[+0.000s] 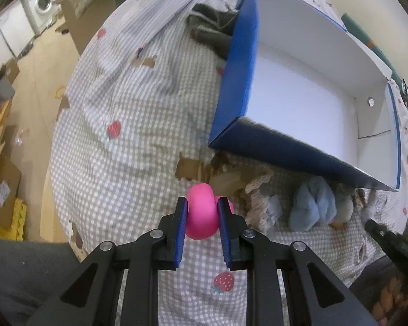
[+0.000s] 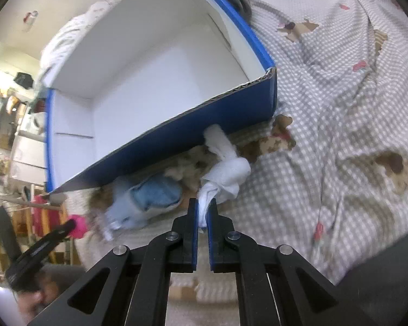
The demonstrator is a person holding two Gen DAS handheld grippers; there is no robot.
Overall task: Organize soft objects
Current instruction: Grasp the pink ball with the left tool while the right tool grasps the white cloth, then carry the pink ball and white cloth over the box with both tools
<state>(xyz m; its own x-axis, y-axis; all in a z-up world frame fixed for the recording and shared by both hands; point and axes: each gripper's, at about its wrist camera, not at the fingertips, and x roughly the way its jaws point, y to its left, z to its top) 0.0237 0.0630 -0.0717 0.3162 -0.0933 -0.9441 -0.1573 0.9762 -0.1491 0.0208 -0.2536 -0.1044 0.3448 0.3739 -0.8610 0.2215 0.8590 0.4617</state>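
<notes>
My left gripper [image 1: 202, 203] is shut on a pink soft toy [image 1: 202, 214] and holds it over the checked bedspread [image 1: 127, 125], in front of the blue box [image 1: 258, 141]. The box has a white inside and nothing shows in it. My right gripper [image 2: 203, 206] is shut on a white cloth [image 2: 225, 174] that lies by the box's [image 2: 176, 127] near wall. A light blue soft item [image 2: 152, 195] and a beige fluffy item [image 2: 187, 165] lie beside the cloth. In the left wrist view these show as a pale blue bundle [image 1: 312, 206] and a beige knit piece [image 1: 258, 190].
A dark grey garment [image 1: 212, 32] lies behind the box. The bed's left edge drops to a wooden floor [image 1: 38, 87] with cardboard boxes [image 1: 2, 187] and a washing machine [image 1: 40, 2]. The right gripper's tip [image 1: 380, 231] shows at the right; the left one [image 2: 54, 233] shows at the left.
</notes>
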